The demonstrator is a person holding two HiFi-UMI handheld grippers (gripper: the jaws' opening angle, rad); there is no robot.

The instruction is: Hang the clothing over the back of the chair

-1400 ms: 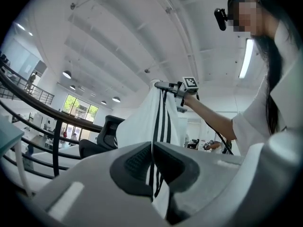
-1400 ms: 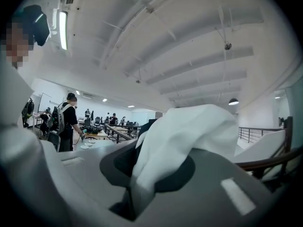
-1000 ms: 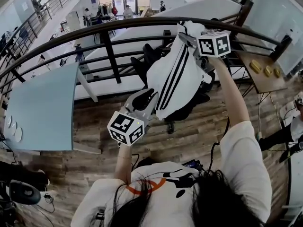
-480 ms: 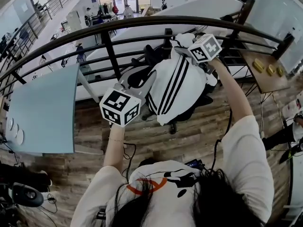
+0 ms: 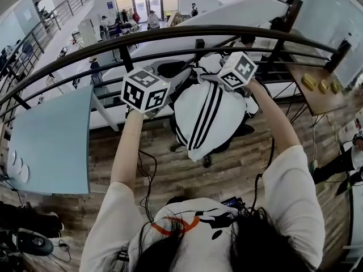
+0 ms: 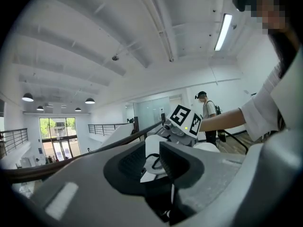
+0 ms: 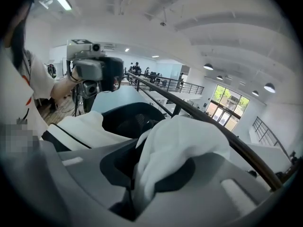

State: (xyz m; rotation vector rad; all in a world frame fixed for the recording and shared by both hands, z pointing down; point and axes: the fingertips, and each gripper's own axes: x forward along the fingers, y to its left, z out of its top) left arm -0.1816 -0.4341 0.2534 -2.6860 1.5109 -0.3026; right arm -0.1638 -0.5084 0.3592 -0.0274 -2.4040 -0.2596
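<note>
- My left gripper (image 6: 154, 163): jaws clamped on white fold of clothing (image 5: 207, 118), black cord in same bite. Position: above chair (image 7: 127, 121) back.
- My right gripper (image 7: 152, 174): jaws closed on bunched white fabric of same garment, above chair top.
- Clothing: white, black stripes; hangs over near side of chair back, covers most of it.
- Railing (image 5: 170, 33): just beyond chair.

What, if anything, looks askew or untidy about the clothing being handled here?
Nothing is spilled or damaged. The white striped jacket hangs crumpled rather than spread: a wad of it bulges from the right tongs, while the left tongs pinch another bit, by the black chair.
</note>
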